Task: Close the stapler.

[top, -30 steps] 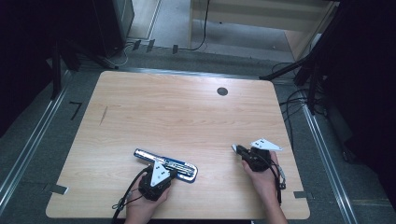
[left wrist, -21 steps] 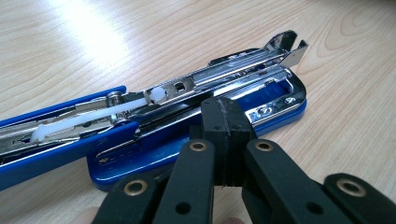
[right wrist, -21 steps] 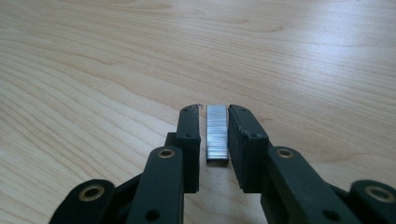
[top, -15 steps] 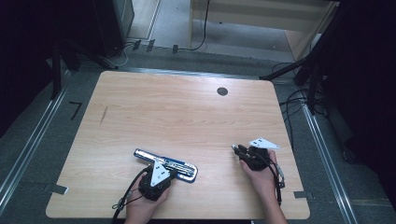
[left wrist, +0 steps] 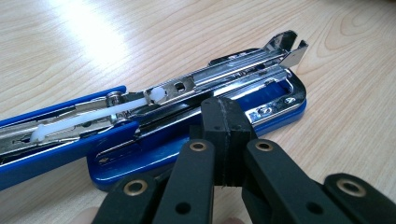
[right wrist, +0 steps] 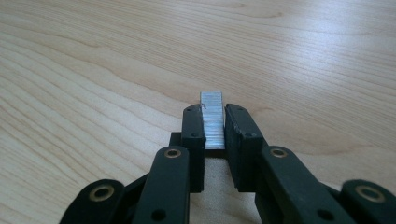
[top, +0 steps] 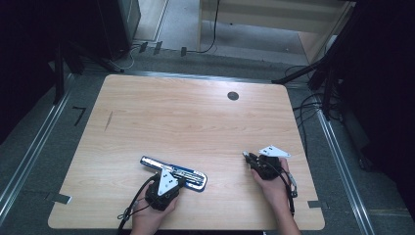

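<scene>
A blue stapler (top: 182,174) lies opened flat near the table's front edge, its chrome staple rail (left wrist: 224,77) bared. My left gripper (top: 175,181) is shut, and its joined pads (left wrist: 223,135) rest against the stapler's blue base (left wrist: 280,109). To the right, my right gripper (top: 246,156) sits low over the wood, pointing left. Its jaws have just been closing a little on a short silver staple strip (right wrist: 211,116), which stands between the pads (right wrist: 192,128) and is clamped from both sides.
The wooden table (top: 186,117) has a black round grommet (top: 233,96) at the back right and a dark scuff (top: 108,120) at the left. Cables (top: 313,105) run along the floor by the right edge. A person's hands hold both grippers at the front edge.
</scene>
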Available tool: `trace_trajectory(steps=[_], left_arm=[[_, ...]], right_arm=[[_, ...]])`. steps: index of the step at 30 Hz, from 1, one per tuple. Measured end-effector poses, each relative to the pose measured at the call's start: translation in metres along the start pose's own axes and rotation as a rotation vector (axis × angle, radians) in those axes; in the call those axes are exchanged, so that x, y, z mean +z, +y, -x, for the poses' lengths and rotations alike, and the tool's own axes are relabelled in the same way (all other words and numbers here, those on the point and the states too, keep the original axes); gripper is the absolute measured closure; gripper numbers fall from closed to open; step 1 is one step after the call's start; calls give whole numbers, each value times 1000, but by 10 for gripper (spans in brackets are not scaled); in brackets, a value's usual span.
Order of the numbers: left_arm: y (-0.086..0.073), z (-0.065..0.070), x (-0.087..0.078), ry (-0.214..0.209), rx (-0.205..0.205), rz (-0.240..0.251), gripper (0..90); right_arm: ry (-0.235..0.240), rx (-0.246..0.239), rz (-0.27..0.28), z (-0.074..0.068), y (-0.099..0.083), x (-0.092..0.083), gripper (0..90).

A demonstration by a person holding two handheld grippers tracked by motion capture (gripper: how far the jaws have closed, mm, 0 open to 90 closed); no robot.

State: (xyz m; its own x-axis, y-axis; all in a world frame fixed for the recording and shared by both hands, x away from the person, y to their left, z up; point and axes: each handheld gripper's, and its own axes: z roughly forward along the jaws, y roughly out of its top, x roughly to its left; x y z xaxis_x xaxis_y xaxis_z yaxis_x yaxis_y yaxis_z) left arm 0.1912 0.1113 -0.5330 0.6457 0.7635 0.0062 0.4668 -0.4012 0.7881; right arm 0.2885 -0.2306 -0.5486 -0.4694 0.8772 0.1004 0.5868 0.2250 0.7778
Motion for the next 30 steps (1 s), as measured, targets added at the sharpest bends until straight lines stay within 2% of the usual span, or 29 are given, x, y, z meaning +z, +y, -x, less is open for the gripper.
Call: trace_trajectory(steps=[7,13,30], left_arm=[[0,0,0,0,-1,0,900],[0,0,0,-1,-1,0,900],[0,0,0,-1,-1,0,900]], right_arm=[[5,-35,-6,-1,0,-1,798],[24,-57,8,-5,4,-6,798],[101,-81,29,-26,8,-15,798]])
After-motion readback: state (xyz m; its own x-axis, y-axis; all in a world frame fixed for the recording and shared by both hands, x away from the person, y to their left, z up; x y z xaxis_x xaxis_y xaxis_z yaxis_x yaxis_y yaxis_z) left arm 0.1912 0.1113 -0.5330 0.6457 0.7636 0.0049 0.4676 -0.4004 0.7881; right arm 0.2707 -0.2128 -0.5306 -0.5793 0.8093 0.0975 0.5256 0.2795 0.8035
